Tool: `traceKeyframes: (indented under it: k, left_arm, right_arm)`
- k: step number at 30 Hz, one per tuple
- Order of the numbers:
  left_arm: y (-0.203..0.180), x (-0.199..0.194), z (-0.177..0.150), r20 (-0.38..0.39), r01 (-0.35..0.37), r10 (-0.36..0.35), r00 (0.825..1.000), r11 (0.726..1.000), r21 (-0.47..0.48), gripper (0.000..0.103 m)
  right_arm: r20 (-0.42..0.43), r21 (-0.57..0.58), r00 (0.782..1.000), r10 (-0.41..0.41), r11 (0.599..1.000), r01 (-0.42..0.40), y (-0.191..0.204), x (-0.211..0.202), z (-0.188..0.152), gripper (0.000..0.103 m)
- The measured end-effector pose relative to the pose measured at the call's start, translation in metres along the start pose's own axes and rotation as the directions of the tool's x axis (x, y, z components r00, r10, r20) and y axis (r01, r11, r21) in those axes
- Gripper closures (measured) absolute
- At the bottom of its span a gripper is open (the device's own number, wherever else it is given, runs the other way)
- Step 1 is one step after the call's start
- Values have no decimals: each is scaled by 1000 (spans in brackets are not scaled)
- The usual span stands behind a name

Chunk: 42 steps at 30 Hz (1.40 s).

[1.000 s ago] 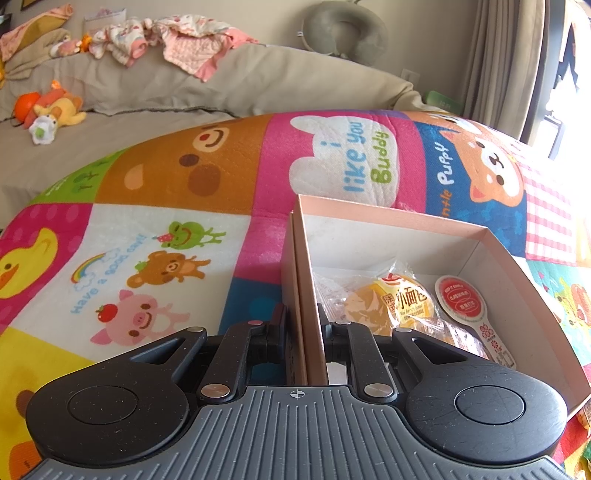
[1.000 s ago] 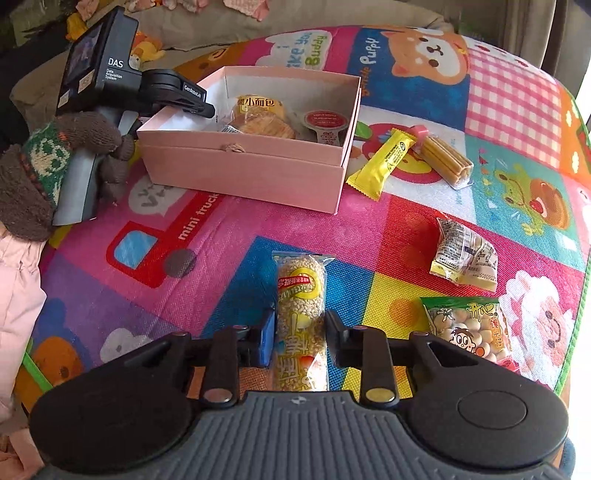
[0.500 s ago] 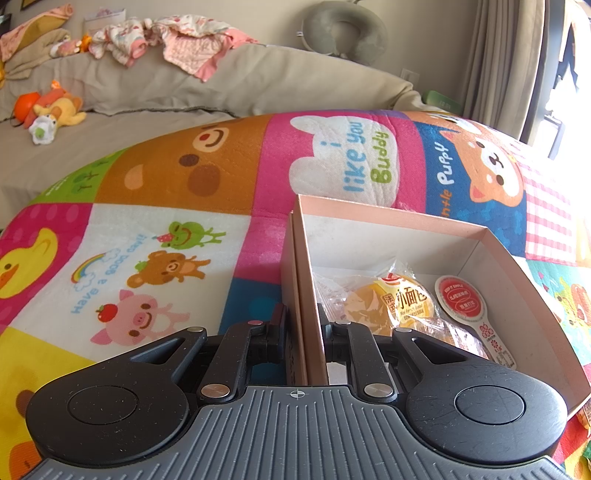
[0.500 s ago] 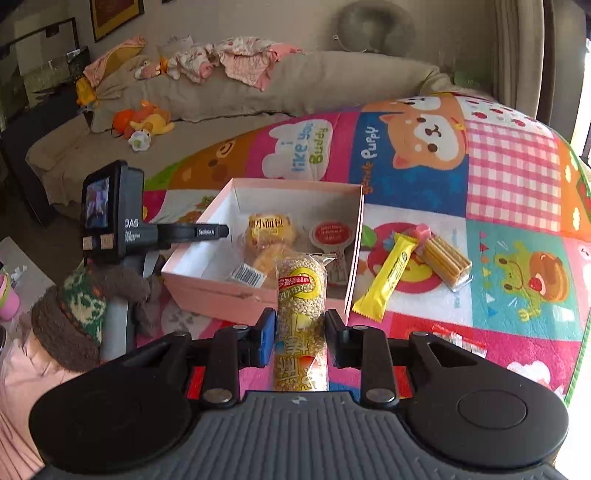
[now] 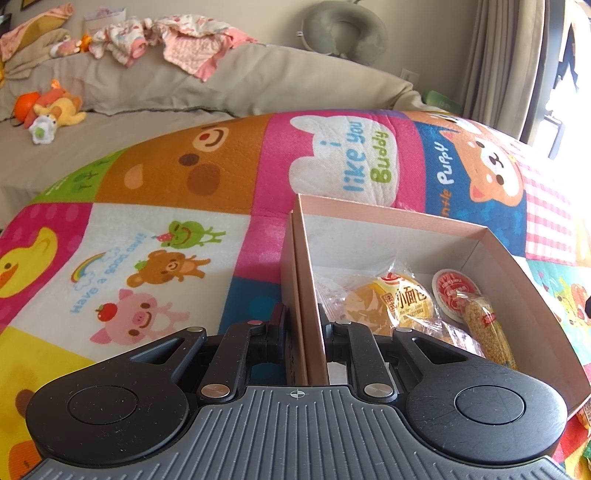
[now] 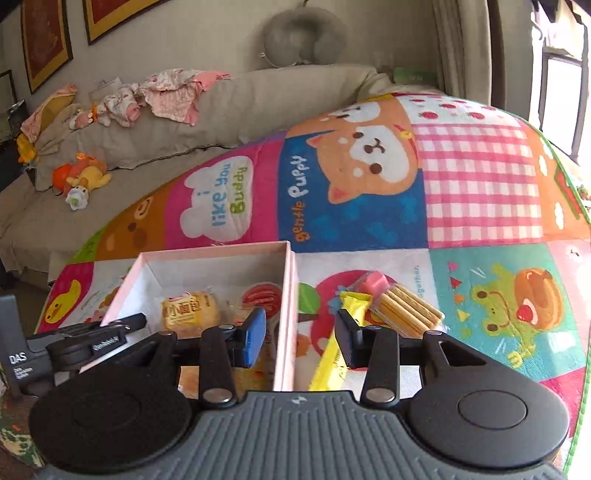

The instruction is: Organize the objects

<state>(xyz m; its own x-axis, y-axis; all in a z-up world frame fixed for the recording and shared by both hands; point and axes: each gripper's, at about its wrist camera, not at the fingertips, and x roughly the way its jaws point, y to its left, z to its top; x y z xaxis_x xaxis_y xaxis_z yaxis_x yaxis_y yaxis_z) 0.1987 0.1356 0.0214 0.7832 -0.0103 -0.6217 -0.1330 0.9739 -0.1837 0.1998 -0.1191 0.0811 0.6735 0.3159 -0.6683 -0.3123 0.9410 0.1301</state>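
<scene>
Pinching the pink box [image 5: 388,221] wall, left gripper [image 5: 303,328] steadies it — right gripper [image 6: 297,334] gapes empty (straddling wall) — could snag it.

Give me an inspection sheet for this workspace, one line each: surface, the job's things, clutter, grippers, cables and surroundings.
Surface: cartoon play mat, patchwork of animal panels.
Job's things: open pink box holds a wrapped bread bun, a red round-topped pack and a grain bar. A yellow bar and a wafer stick pack lie on the mat outside it.
Clutter: nothing seen on the mat besides the snacks.
Grippers: left gripper shut on the box wall; right gripper open, its fingers straddling the box's other side wall.
Cables: nothing seen.
Surroundings: sofa with clothes, plush toys, neck pillow; curtain.
</scene>
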Motion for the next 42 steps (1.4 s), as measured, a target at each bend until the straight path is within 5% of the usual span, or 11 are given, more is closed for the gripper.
traceKeyframes:
  k: [5, 13, 16, 22, 28, 30, 34, 37, 42]
  left_arm:
    - [1, 0, 0, 1, -1, 1, 1000, 1000, 2, 87]
    - [3, 1, -2, -6, 1, -1, 1000, 1000, 2, 87]
    - [3, 2, -2, -7, 2, -2, 1000, 1000, 1, 87]
    - [3, 2, -2, -6, -1, 1, 1000, 1000, 4, 87]
    - [3, 4, -3, -13, -8, 8, 1000, 1000, 9, 88]
    - [2, 4, -4, -13, -10, 10, 1000, 1000, 10, 88]
    - [2, 4, -4, -13, -10, 11, 1000, 1000, 11, 88]
    - [2, 4, -4, -13, -9, 9, 1000, 1000, 10, 88]
    - [3, 4, -4, -13, -8, 8, 1000, 1000, 9, 88]
  right_arm:
    - [-93, 110, 996, -13, 994, 23, -40, 29, -6, 62]
    - [-188, 294, 979, 81, 955, -22, -66, 96, -1, 62]
    - [-235, 258, 969, 72, 966, -10, -62, 106, -7, 73]
    - [-274, 155, 960, 52, 988, -9, -61, 69, -40, 78]
    - [-341, 124, 930, 137, 987, -100, -57, 15, -80, 77]
    - [-323, 112, 938, 129, 989, -97, -60, 5, -75, 73]
    - [-171, 7, 985, 7, 1000, -6, -67, 0, -40, 47]
    - [-91, -89, 991, -98, 992, 89, -68, 26, -14, 28]
    - [-83, -193, 977, -196, 965, 177, -60, 93, 9, 27]
